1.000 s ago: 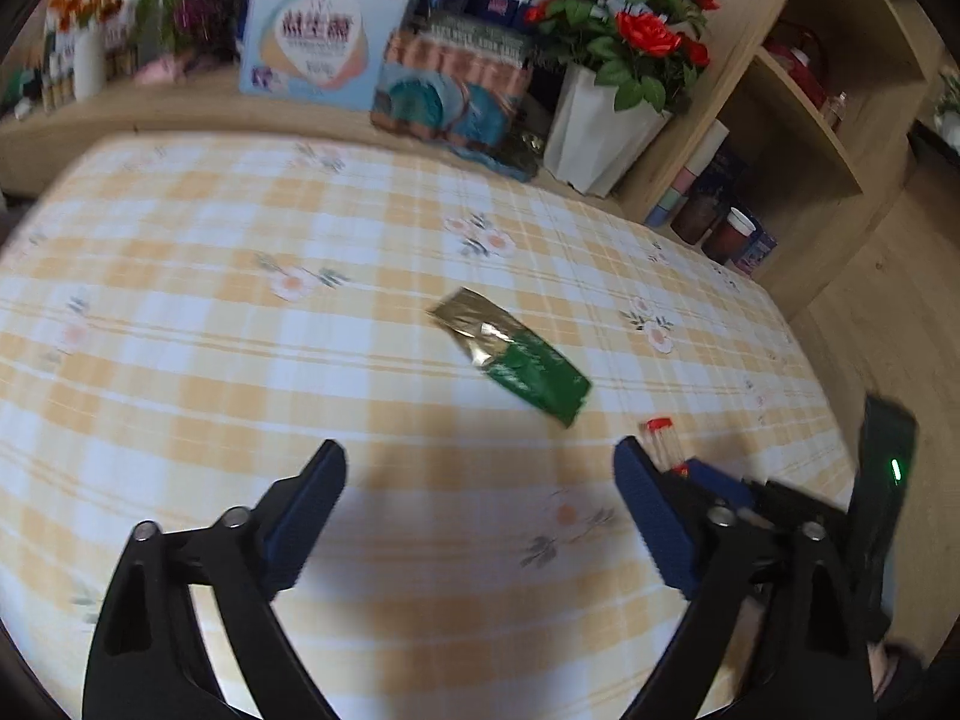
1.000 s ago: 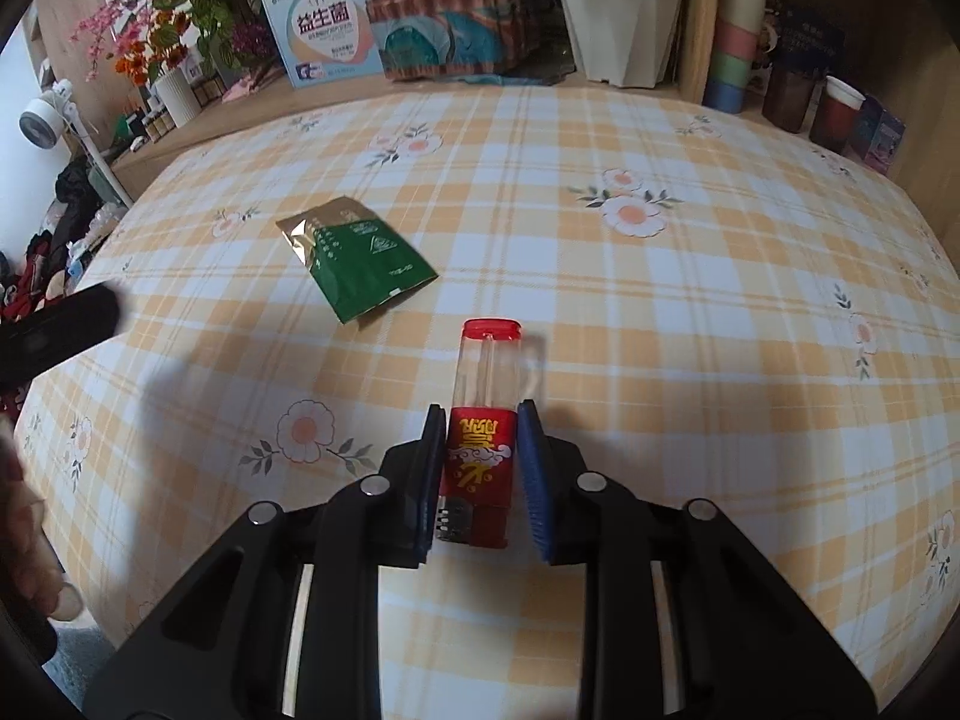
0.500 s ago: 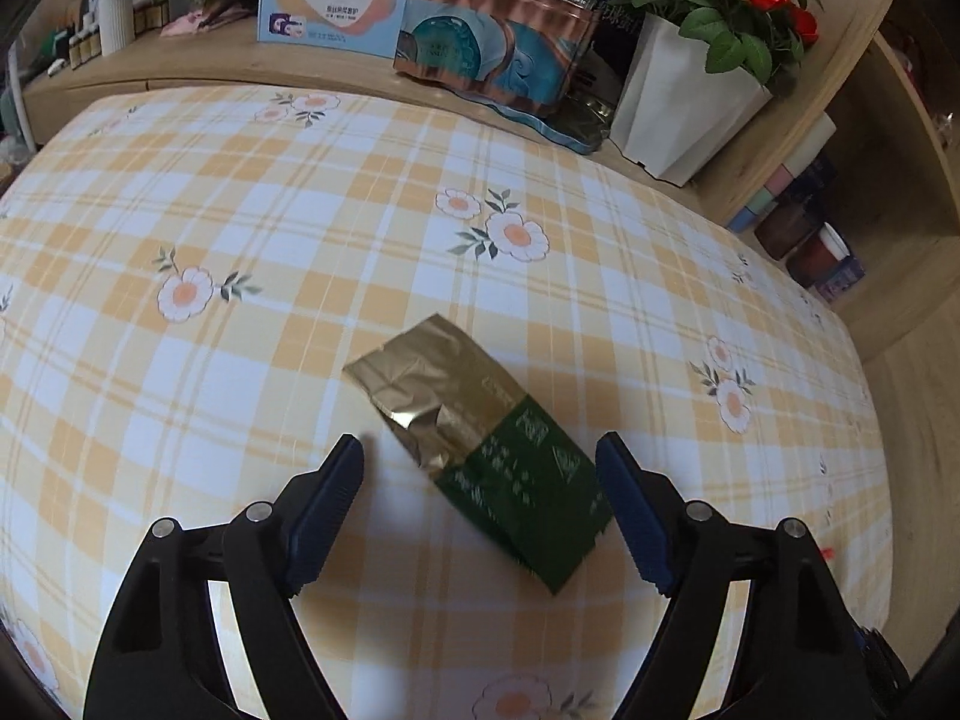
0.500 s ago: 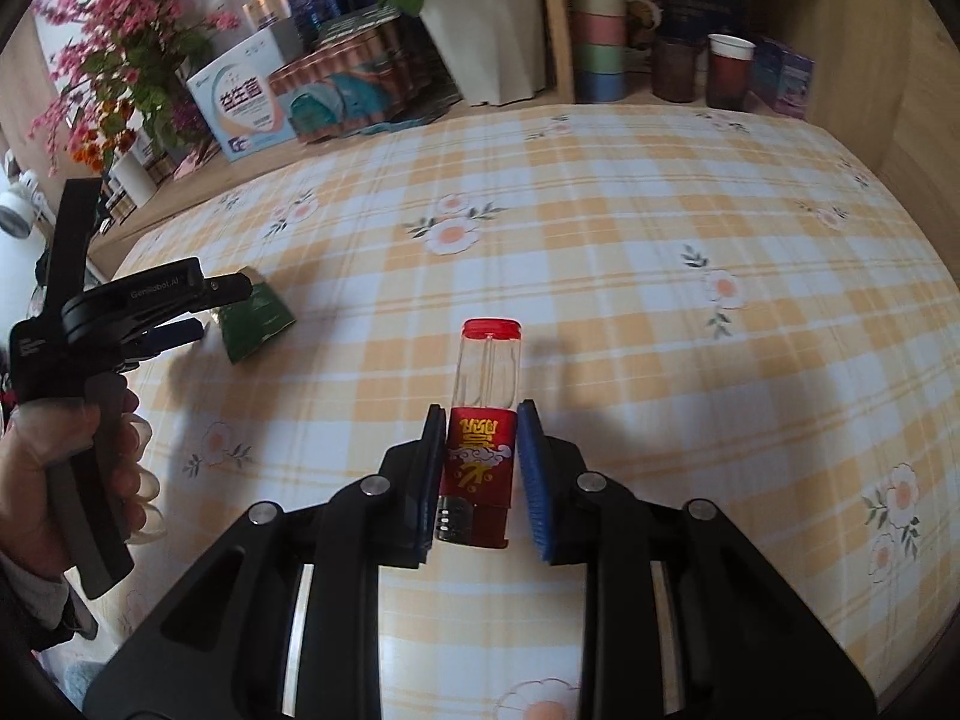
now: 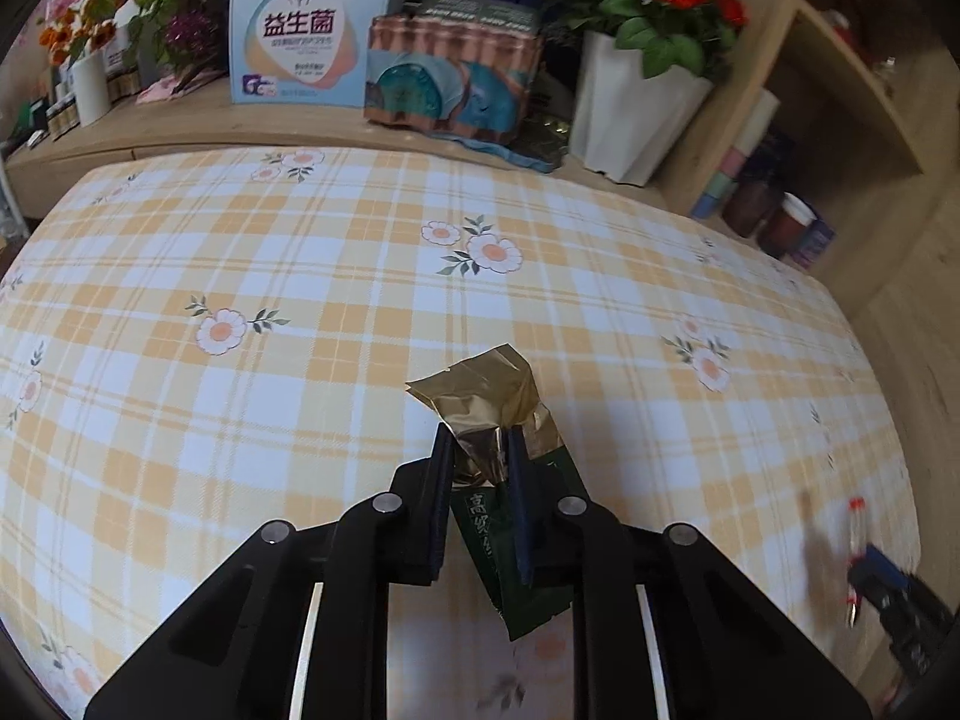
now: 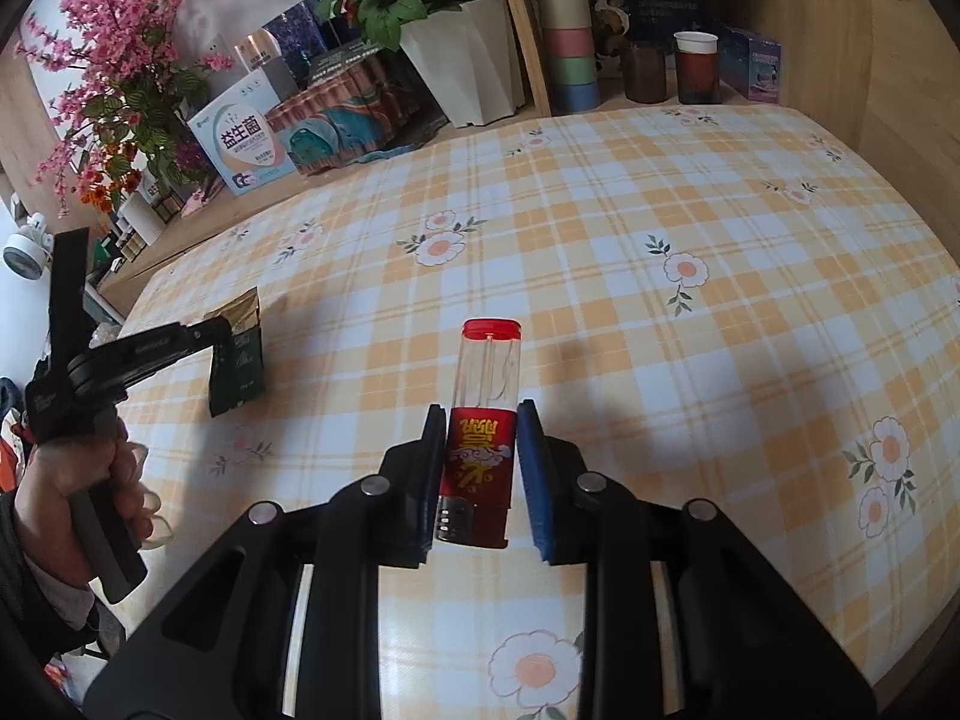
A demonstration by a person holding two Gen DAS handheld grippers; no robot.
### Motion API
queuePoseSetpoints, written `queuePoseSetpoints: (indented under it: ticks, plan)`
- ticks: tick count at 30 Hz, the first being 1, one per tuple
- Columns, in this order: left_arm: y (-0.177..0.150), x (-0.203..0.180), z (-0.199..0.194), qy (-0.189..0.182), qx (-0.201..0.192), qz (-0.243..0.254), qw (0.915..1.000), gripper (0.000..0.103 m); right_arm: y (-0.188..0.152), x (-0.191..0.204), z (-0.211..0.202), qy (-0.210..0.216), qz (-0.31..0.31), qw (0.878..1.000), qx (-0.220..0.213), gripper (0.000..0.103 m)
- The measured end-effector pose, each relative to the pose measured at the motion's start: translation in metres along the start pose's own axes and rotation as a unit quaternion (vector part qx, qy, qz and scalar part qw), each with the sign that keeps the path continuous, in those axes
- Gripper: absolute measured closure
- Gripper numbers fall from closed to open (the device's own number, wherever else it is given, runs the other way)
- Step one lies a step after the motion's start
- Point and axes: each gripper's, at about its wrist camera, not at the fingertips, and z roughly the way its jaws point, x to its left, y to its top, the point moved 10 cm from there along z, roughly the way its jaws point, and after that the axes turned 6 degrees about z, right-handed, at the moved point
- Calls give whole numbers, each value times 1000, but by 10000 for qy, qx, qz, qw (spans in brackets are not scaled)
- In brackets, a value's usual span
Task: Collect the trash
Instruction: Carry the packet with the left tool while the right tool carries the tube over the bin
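My left gripper [image 5: 480, 450] is shut on a green and gold foil packet [image 5: 489, 405], pinching its crumpled gold part; the packet hangs a little above the checked tablecloth [image 5: 240, 276]. The packet also shows in the right wrist view [image 6: 239, 354], held by the left gripper [image 6: 225, 327]. My right gripper [image 6: 483, 420] is shut on a red lighter [image 6: 485, 420] with a clear body and red end, held above the cloth. The lighter shows small at the right edge of the left wrist view [image 5: 855, 531].
Along the table's far side a wooden ledge holds a white box [image 5: 303, 42], a wrapped pack of cans [image 5: 450, 78] and a white planter with red roses [image 5: 630, 108]. Stacked cups [image 6: 570, 36] and jars [image 6: 696, 69] stand on a shelf.
My left gripper has shut on the foil packet and lifted it off the cloth. The right gripper still holds the lighter and has swung a little.
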Motion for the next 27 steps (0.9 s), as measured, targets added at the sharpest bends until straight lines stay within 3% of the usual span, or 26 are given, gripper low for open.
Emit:
queuePoseSetpoints:
  ticks: [11,27]
  plan:
    - [-50,-4,-130,-548,-425,369,9969,86,-30,44,-54,258,-349,9988,-212,76]
    - [-148,-40,-260,-717,-625,935,9911,86,-92,96,-148,645,-767,9947,-246,76]
